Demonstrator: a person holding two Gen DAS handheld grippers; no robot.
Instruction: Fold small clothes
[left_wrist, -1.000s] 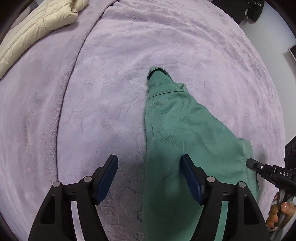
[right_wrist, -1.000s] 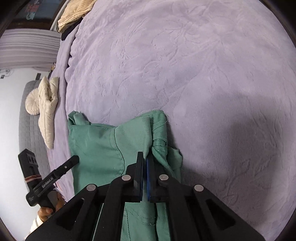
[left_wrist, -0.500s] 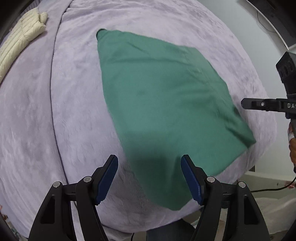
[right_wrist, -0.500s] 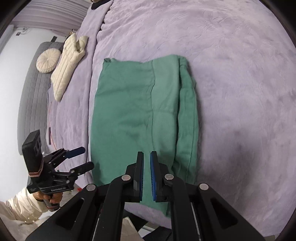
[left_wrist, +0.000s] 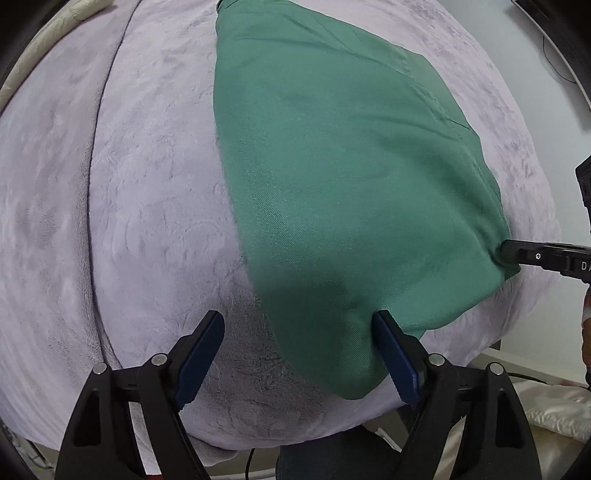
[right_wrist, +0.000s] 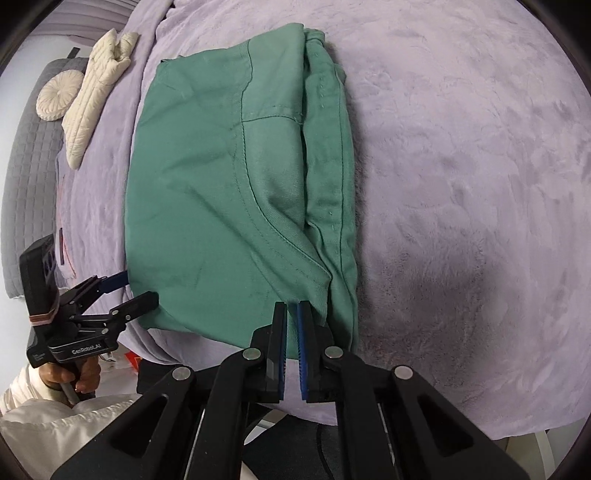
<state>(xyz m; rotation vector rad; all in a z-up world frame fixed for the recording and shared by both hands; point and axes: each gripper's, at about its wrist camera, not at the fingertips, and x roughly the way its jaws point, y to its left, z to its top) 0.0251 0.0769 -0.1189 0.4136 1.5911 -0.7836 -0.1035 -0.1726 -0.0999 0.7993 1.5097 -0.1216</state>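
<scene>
A green garment (left_wrist: 332, 166) lies folded flat on the lavender bed cover (left_wrist: 129, 184), its seams and side fold plain in the right wrist view (right_wrist: 207, 184). My left gripper (left_wrist: 298, 317) points down over the garment's near left corner. Its jaws are opening wide; the corner lies between them and only the right pad touches cloth. It also shows from the side as my left gripper (right_wrist: 140, 286). My right gripper (right_wrist: 291, 304) is closing to a narrow slit on the near right edge, where the cloth puckers at the tip of my right gripper (left_wrist: 504, 254).
The bed's near edge runs just below both grippers, with floor beyond. A cream quilted jacket (right_wrist: 96, 85) and a round cushion (right_wrist: 59, 94) lie far left by a grey quilted headboard (right_wrist: 26, 147). A hand (right_wrist: 70, 376) in a white sleeve holds the left gripper.
The garment, bunched and pinched by my right gripper, now lies spread flat. Both grippers drew back to the near edge. The right jaws parted slightly, then narrowed; the left jaws widened.
</scene>
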